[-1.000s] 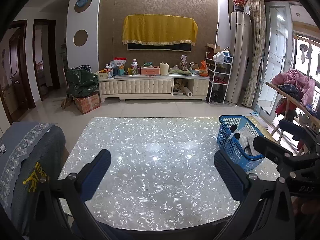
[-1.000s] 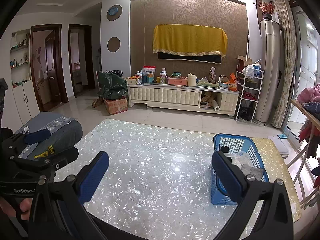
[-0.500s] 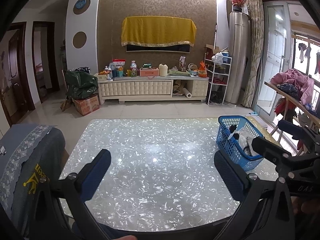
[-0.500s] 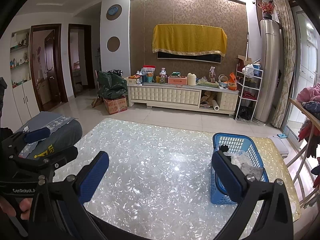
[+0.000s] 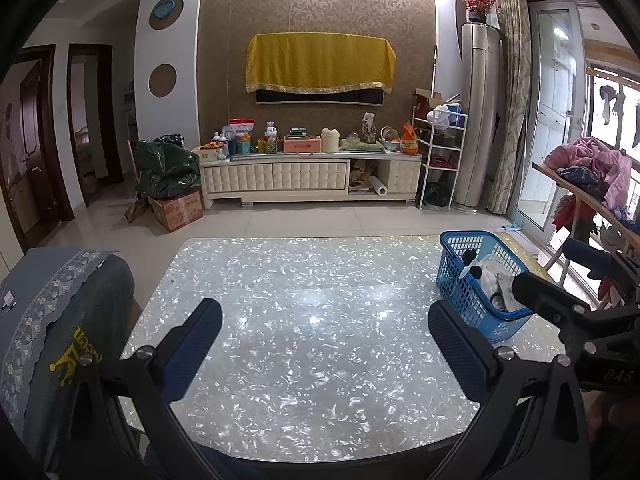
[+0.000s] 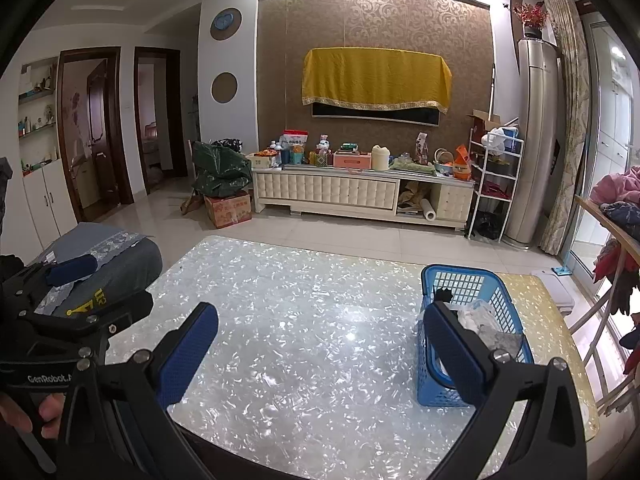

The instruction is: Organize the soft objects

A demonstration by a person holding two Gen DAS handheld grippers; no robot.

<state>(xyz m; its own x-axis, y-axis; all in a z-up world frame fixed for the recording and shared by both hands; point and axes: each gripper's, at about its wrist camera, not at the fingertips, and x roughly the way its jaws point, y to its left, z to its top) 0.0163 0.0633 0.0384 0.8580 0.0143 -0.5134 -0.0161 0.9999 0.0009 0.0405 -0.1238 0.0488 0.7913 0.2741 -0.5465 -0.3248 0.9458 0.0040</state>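
Both grippers are hovering above the near edge of the glossy table with the white mother-of-pearl pattern [image 5: 312, 320], and both are standing wide open with nothing between the blue pads. The left gripper [image 5: 324, 356] is pointing at the bare middle of the table, and the right gripper [image 6: 320, 356] is doing the same from a little more to the right. The soft objects, a white and grey bundle of cloth or plush with some black parts [image 6: 486, 324], are already lying inside the blue plastic lattice basket [image 6: 460, 286], which is standing on the right part of the table, close to its right edge. From both claws the basket is lying ahead and to the right; in the right wrist view its near wall is appearing just behind the right finger, so I am judging that the right gripper is the nearer one. The basket's long axis is running away from the person, roughly along the direction of the fingers. I am not seeing any loose soft thing on the table, so the work seems nearly finished. Compared with one second ago almost nothing is changing: the claws are staying open and the basket is remaining in its place, only the views are shifting very slightly.
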